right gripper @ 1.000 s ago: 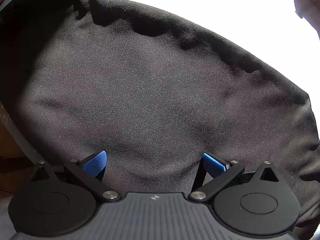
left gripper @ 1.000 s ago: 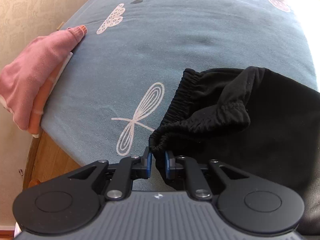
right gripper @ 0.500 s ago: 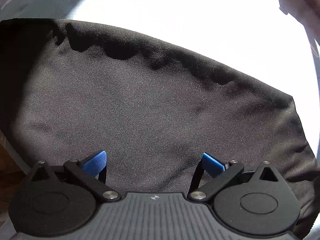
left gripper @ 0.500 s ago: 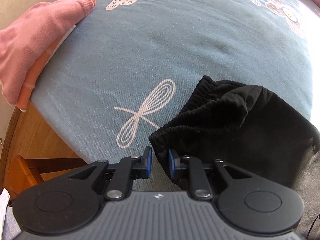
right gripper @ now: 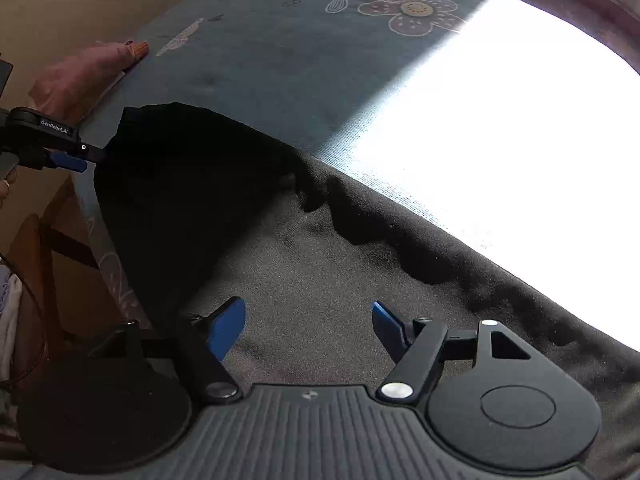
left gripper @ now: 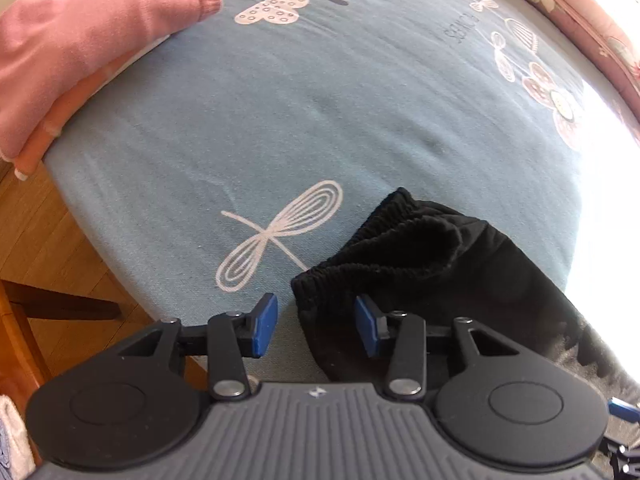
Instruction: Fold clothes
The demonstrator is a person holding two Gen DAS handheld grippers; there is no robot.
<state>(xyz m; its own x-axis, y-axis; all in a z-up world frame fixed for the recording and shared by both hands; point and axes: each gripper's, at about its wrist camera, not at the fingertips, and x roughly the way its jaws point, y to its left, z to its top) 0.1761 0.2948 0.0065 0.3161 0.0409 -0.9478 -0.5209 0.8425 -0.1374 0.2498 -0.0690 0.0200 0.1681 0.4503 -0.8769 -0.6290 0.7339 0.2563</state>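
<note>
Black trousers (left gripper: pixel 420 264) lie on the blue bed sheet (left gripper: pixel 320 100), elastic waistband toward the left. My left gripper (left gripper: pixel 316 330) hovers over the waistband's near corner. Its jaws are opening; the corner lies between the blue pads (left gripper: pixel 266 330), untouched by them. In the right wrist view the trousers (right gripper: pixel 320 280) spread flat, half in shadow, half in sunlight. My right gripper (right gripper: pixel 307 328) hangs above that cloth with its jaws closing and nothing pinched between them. The left gripper (right gripper: pixel 68 160) shows there at the waistband's left end.
A folded pink garment (left gripper: pixel 80 48) lies on the sheet's far left edge, also the pink garment (right gripper: pixel 80 76) in the right view. Wooden floor (left gripper: pixel 40 240) and a chair leg (left gripper: pixel 60 304) lie beyond the bed's left edge. A pink quilt (left gripper: pixel 580 20) borders the far right.
The left jaws have let go of the waistband corner and spread apart, the hand pulling back and up. The right gripper has risen off the cloth, its jaws narrower now.
</note>
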